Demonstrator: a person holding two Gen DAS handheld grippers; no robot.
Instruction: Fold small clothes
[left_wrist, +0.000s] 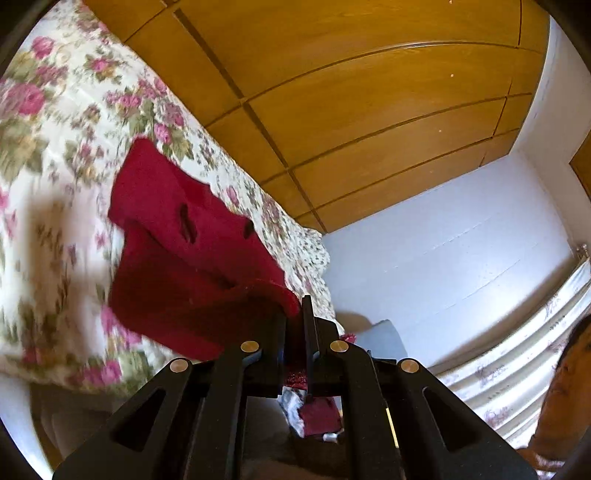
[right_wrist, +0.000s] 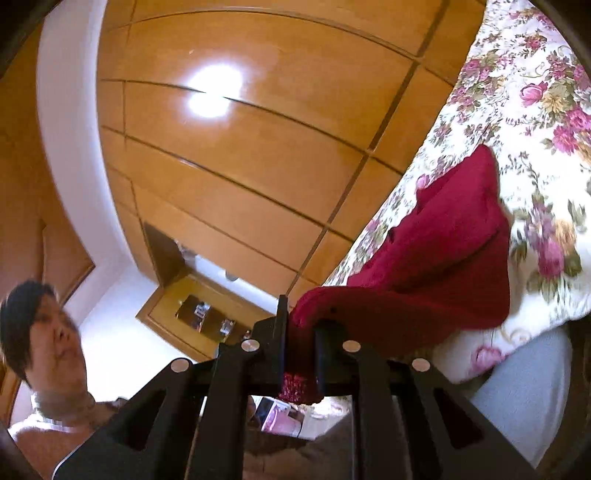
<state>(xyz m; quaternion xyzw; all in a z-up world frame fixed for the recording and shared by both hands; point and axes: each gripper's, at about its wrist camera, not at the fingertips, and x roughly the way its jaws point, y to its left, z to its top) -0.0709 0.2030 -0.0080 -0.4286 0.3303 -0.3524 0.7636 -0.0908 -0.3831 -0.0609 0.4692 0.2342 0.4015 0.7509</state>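
A dark red knitted garment (left_wrist: 192, 251) hangs in the air over the floral bedspread (left_wrist: 55, 147). My left gripper (left_wrist: 295, 314) is shut on one edge of it, with the cloth pinched between the black fingers. In the right wrist view the same red garment (right_wrist: 443, 258) stretches toward the floral bedspread (right_wrist: 535, 110), and my right gripper (right_wrist: 301, 321) is shut on another edge of it. Both grippers hold the garment lifted, tilted upward toward the wardrobe.
A wooden wardrobe (left_wrist: 369, 92) fills the background behind the bed. A white wall (left_wrist: 443, 258) and a radiator (left_wrist: 535, 332) are to the right. The person's face (right_wrist: 40, 332) shows at the left of the right wrist view.
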